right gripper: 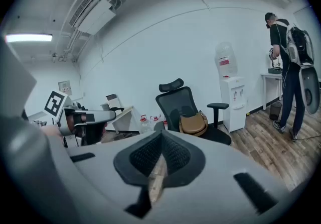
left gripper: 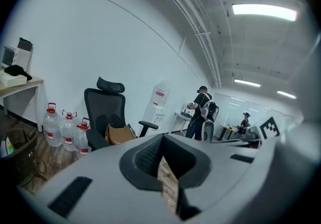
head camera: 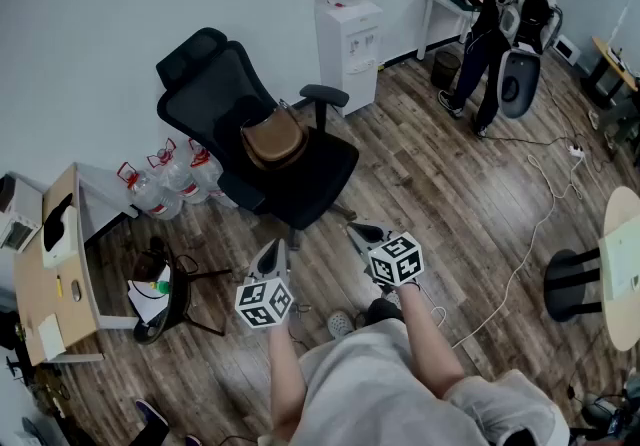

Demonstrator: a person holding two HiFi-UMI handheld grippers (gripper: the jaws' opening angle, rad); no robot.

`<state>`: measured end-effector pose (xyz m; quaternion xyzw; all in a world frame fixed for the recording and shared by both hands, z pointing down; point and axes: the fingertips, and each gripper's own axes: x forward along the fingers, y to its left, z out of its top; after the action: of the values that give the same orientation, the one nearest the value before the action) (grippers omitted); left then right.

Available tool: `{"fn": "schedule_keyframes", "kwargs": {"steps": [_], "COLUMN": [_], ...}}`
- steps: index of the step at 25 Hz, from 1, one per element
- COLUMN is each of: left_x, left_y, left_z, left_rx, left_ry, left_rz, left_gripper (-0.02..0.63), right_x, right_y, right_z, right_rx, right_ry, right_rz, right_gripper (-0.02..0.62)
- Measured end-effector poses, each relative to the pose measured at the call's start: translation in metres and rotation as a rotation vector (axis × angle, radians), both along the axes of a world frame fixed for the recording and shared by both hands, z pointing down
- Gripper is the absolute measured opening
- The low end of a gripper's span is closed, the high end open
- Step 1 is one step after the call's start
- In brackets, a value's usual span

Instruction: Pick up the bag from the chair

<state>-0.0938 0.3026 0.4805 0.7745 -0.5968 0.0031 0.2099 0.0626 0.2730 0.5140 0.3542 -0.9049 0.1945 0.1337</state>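
A brown leather bag (head camera: 272, 141) leans against the backrest on the seat of a black office chair (head camera: 300, 179). The bag also shows in the left gripper view (left gripper: 119, 134) and the right gripper view (right gripper: 193, 124). My left gripper (head camera: 272, 256) and my right gripper (head camera: 365, 235) are side by side over the wooden floor, a short way in front of the chair. Both point toward it, both are shut, and neither holds anything. In its own view the left gripper (left gripper: 161, 158) shows closed jaws, as does the right gripper (right gripper: 159, 156).
Several water bottles (head camera: 165, 179) stand left of the chair, with a water dispenser (head camera: 347, 39) behind it. A wooden desk (head camera: 50, 279) and a wire basket (head camera: 158, 289) are at the left. A person (head camera: 495, 19) stands at the far right. A cable (head camera: 530, 234) trails over the floor.
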Motion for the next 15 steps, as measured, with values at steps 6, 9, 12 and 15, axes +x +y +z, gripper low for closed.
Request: {"fn": "schedule_keyframes", "kwargs": {"steps": [6, 9, 12, 15], "left_x": [0.000, 0.001, -0.001, -0.004], "left_y": [0.001, 0.001, 0.002, 0.001], "left_z": [-0.001, -0.002, -0.002, 0.004], "left_rx": [0.004, 0.009, 0.010, -0.001], "left_ry": [-0.009, -0.005, -0.010, -0.016], "left_rz": [-0.005, -0.004, -0.015, -0.042], "left_gripper": [0.005, 0.005, 0.005, 0.008], "right_x": [0.008, 0.011, 0.012, 0.017], "right_y": [0.000, 0.001, 0.001, 0.000], "right_z": [0.006, 0.008, 0.002, -0.007], "right_rx": [-0.023, -0.029, -0.015, 0.004], "right_ry": [0.007, 0.010, -0.022, -0.076], "right_rz": [0.026, 0.035, 0.047, 0.058], "right_gripper": [0.005, 0.005, 0.005, 0.006]}}
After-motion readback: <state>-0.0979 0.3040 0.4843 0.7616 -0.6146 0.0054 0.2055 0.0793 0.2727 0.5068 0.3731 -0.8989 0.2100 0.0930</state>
